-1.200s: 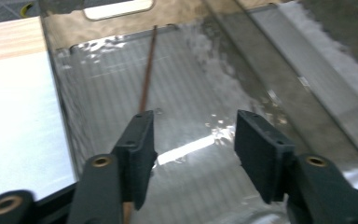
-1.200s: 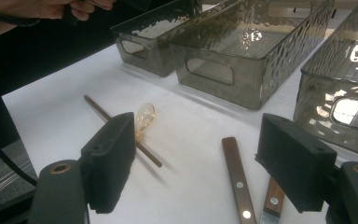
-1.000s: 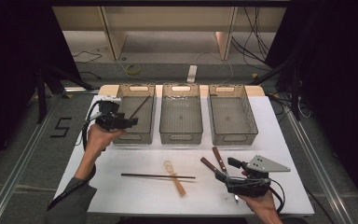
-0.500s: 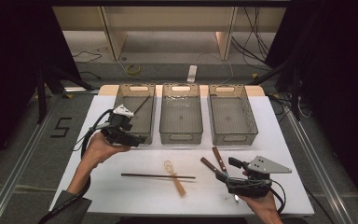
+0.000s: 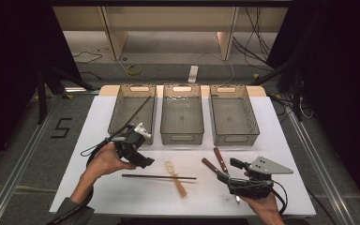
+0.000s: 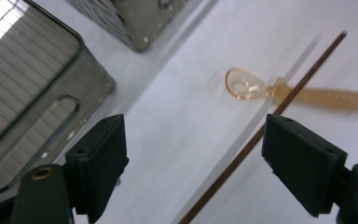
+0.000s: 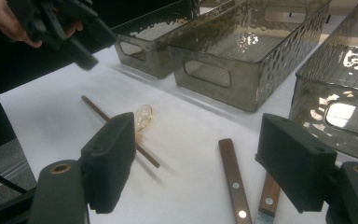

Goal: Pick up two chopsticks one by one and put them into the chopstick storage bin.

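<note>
Since the earlier frames, the left gripper (image 5: 143, 161) has come away from the left bin (image 5: 122, 105) at the upper left of the tabletop (image 5: 286, 140) and down toward the middle of the high view, and its jaws have just been opening; nothing sits between them.

It hangs just above the left end of the dark chopstick (image 5: 159, 176), which lies flat on the tabletop below the bins, in the lower centre of the high view. The chopstick's long axis runs left to right across that view, roughly parallel to the near edge. It is thin, straight and dark brown. In the left gripper view the chopstick (image 6: 261, 135) runs as a diagonal from the lower middle to the upper right, passing close to the right-hand jaw, with the jaws spread wide and empty.

An amber translucent plastic spoon (image 5: 176, 178) crosses the chopstick near its right half, bowl toward the bins, handle toward the lower edge. A second chopstick (image 5: 136, 112) leans slanted in the left bin. Right of the spoon, two wooden-handled knives (image 5: 215, 164) lie side by side, just in front of the right gripper (image 5: 227, 171), at the lower right of the high view, whose jaws also stand apart with nothing in them. The middle bin (image 5: 183, 136) and right bin (image 5: 232, 136) line the upper centre.
</note>
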The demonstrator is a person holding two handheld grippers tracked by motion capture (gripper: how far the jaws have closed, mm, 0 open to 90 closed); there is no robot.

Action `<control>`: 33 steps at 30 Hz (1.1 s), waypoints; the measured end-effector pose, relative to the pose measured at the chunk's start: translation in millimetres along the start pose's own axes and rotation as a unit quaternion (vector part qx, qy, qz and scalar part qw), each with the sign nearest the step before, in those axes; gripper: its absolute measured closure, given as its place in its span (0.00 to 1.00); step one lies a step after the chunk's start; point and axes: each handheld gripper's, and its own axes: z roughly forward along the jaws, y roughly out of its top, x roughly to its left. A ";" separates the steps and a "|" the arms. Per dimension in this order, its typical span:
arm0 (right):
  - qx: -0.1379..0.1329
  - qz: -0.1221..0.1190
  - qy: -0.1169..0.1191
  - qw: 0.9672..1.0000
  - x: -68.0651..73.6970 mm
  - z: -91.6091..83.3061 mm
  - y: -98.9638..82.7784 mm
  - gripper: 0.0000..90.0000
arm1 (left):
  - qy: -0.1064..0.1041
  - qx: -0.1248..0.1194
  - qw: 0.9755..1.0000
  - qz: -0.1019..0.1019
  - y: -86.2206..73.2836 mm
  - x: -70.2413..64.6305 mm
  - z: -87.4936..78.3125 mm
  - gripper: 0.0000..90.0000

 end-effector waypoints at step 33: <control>0.003 -0.001 0.002 1.000 1.3 0.8 -0.3 0.32 | -0.044 0.112 0.990 0.075 -26.7 -18.9 43.6 0.63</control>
